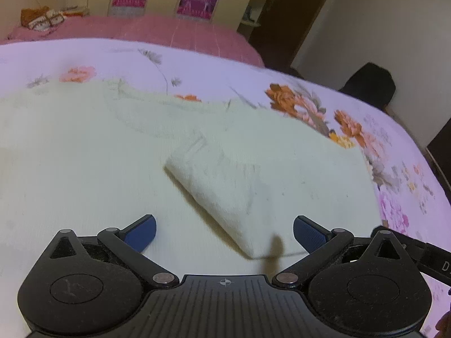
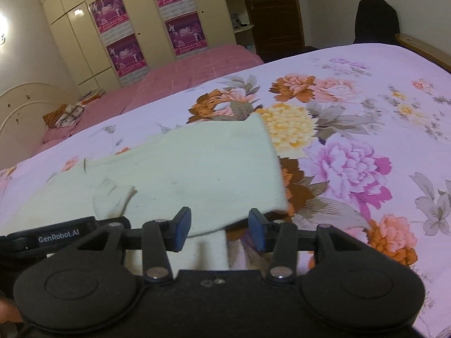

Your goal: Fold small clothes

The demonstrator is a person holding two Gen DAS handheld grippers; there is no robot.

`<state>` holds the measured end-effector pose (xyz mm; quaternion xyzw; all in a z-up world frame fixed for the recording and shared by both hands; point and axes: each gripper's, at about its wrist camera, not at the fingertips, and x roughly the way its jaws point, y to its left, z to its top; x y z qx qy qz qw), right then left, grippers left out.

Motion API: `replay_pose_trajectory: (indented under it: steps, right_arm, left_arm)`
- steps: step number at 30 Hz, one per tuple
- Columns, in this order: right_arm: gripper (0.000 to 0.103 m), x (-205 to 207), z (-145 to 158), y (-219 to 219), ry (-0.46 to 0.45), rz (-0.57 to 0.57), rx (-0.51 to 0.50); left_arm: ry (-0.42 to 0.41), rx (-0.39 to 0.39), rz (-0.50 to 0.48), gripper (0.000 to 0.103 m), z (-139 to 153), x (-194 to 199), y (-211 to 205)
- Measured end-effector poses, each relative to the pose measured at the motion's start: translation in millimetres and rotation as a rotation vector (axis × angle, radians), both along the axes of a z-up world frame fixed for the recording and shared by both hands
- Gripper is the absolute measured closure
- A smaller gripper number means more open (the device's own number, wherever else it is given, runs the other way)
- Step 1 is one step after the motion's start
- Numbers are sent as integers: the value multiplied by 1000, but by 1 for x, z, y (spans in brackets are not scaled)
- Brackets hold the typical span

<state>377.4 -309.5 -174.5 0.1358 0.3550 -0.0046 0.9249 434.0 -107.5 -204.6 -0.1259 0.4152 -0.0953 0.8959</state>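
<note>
A pale cream knit garment (image 1: 84, 155) lies spread on the floral bedsheet (image 1: 394, 169). One part is folded over into a thick flap (image 1: 225, 186) that runs diagonally toward me. My left gripper (image 1: 224, 231) hovers low over the cloth, open wide, with the flap's near corner between its blue pads (image 1: 307, 233) but not touched. In the right wrist view the garment's folded end (image 2: 197, 169) reaches down between the fingers of my right gripper (image 2: 220, 225). Its jaws stand partly open, and the right pad (image 2: 258, 229) is clear of the cloth.
A second bed with a pink cover (image 1: 169, 31) stands behind, with small items near its headboard (image 1: 42, 18). Cream wardrobes with magenta posters (image 2: 141, 28) line the back wall. A dark door (image 2: 270, 8) and a black chair back (image 2: 376, 19) are at the right.
</note>
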Motion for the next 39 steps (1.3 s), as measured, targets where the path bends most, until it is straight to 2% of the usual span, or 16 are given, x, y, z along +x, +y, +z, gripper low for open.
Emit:
replay_pose_trajectory:
  steps: [7,9,11,14,16,18,19,23,26,28,33,39]
  right_arm:
    - [59,6,-6,-9,8,-14,17]
    - [59,6,-7,-9,8,-13,20]
    - [59,5,-8,-7,12,-10,22]
    - [59,4,-8,-7,12,-11,29]
    - [58,3,-7,-7,9,-14,32]
    - [58,2,-7,-7,7,-16,34]
    - [58,2,-7,-8,6,-17,33]
    - [58,1,-7,-9,3,-30,16]
    - [56,3,-8,-11,6,-46,-11]
    - [53,6,-11,-12,17,-54,-25]
    - [54,15,-17,-5,38,-30,-28]
    - [58,34,-20,5,46,4,-29]
  left_arm:
    - [-50,-54,-18,43,1,-6,17]
    - [-42,-64,-44,59,0,-4,18]
    - [-20,-59,-64,63,-3,-4,17]
    - [-22,-58,-79,88,-2,-6,20]
    - [-27,-74,-69,89,-3,-6,26]
    - [-21,-86,-53,95,-5,-5,31]
    - [-31,-101,-37,95,-3,-6,35]
    - [-129,-130,57,96,16,-13,60]
    - [-156,-124,115,96,20,-14,84]
    - [-138,-113,131,96,15,-15,95]
    - [-103,-131,157,96,1,-20,110]
    - [-116,-140,220,96,-2,-25,124]
